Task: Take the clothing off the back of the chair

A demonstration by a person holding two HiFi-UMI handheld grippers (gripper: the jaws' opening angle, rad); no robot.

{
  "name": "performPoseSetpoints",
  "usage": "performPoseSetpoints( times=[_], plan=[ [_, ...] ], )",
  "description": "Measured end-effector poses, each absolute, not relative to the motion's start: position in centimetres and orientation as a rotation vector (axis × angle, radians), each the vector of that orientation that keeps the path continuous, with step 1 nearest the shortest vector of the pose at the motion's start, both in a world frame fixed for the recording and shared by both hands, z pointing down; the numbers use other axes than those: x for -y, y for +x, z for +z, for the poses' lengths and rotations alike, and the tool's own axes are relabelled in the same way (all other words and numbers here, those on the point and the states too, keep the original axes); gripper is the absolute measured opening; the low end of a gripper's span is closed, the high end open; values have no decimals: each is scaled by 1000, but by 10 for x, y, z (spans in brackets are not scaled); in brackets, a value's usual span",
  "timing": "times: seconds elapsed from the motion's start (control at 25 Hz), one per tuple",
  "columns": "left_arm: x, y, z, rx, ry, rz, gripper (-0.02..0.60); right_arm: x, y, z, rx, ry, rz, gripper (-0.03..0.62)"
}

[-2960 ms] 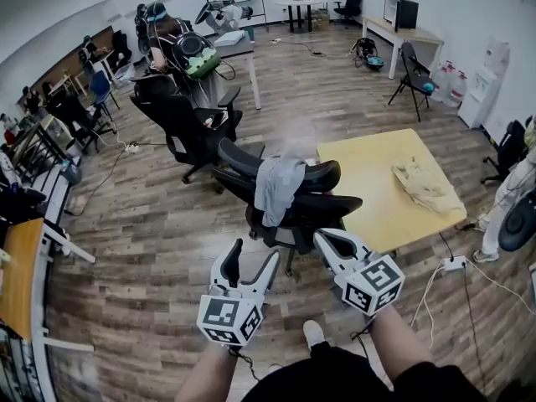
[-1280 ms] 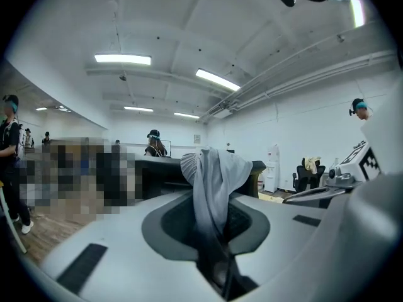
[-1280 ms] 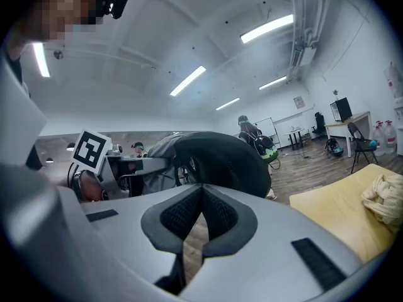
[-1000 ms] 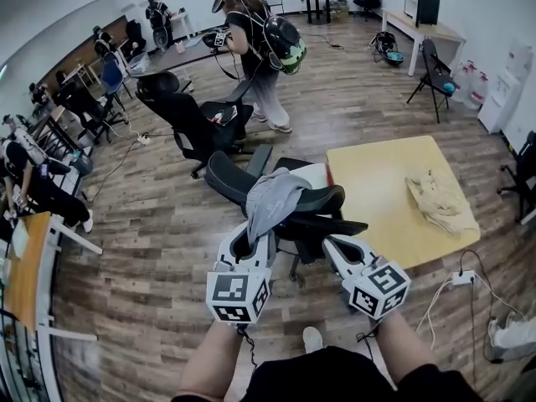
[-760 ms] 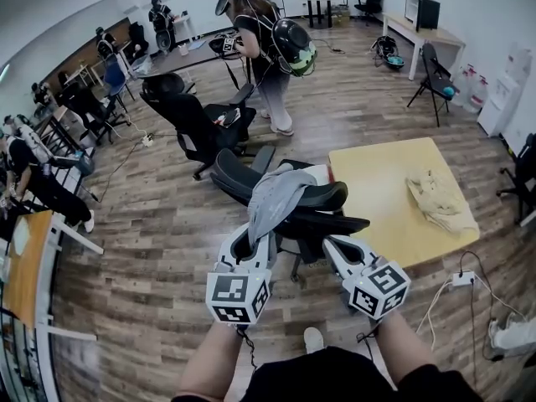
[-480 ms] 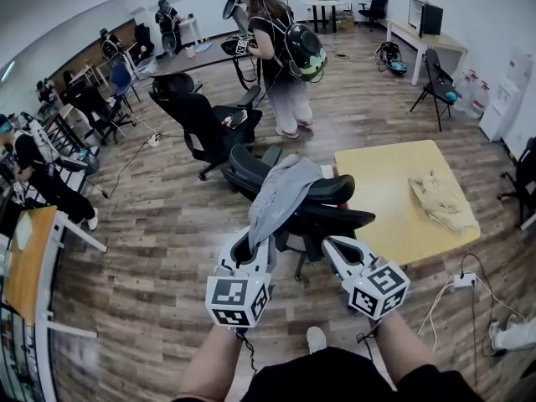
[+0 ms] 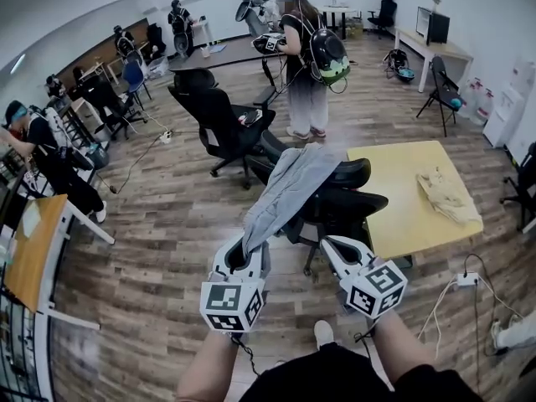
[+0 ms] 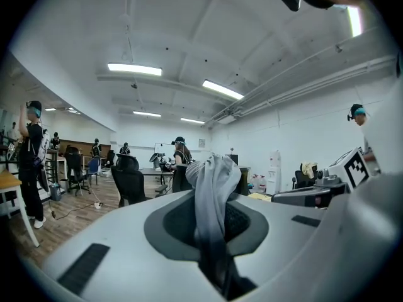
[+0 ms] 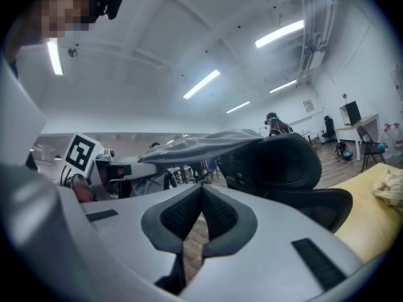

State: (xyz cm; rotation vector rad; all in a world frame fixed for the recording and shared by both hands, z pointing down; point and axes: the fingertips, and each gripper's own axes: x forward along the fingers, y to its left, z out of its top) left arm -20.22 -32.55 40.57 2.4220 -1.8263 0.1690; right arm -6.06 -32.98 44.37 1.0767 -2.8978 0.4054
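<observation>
A grey garment (image 7: pixel 289 193) stretches in a long band from the top of the black office chair (image 7: pixel 347 203) down to my left gripper (image 7: pixel 249 246), which is shut on its lower end. In the left gripper view the cloth (image 8: pixel 211 187) rises from between the pads of the left gripper (image 8: pixel 215 257). The far end still lies over the chair back (image 9: pixel 277 162), where the garment (image 9: pixel 201 145) shows as a flat sheet. My right gripper (image 7: pixel 328 244) is beside the chair seat, shut, with nothing between its jaws (image 9: pixel 200 212).
A yellow table (image 7: pixel 402 216) stands right of the chair with a pale cloth (image 7: pixel 448 195) on it. A person with a backpack (image 7: pixel 310 65) stands behind, beside another black chair (image 7: pixel 222 124). More people and desks line the left wall. A power strip (image 7: pixel 466 280) lies on the floor at right.
Both grippers have drawn back from the chair. The garment, hanging folded over the chair back earlier, is now stretched out towards me. The person with the backpack has walked to the right.
</observation>
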Motion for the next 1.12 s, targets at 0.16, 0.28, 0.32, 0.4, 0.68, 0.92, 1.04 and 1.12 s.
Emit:
performPoseSetpoints(
  times=[0.16, 0.28, 0.32, 0.4, 0.68, 0.92, 1.04, 1.12],
  plan=[
    [289, -226, 405, 1853, 2392, 157, 59, 298, -79, 437, 2903, 1064, 391, 12],
    [261, -236, 404, 1863, 2384, 147, 59, 272, -88, 435, 2909, 1050, 373, 12],
    [251, -240, 403, 1863, 2385, 145, 59, 264, -91, 433, 2907, 1054, 371, 12],
    [233, -247, 404, 1860, 2385, 142, 59, 247, -96, 432, 2900, 1068, 372, 12],
    [176, -271, 420, 1842, 2371, 142, 58, 193, -110, 443, 2880, 1092, 377, 12],
    [138, -277, 431, 1799, 2371, 155, 60, 156, -112, 442, 2849, 1137, 385, 12],
    [123, -277, 447, 1760, 2358, 176, 60, 141, -111, 443, 2849, 1145, 378, 12],
    [112, -273, 456, 1729, 2349, 182, 58, 133, -108, 447, 2850, 1140, 379, 12]
  ],
)
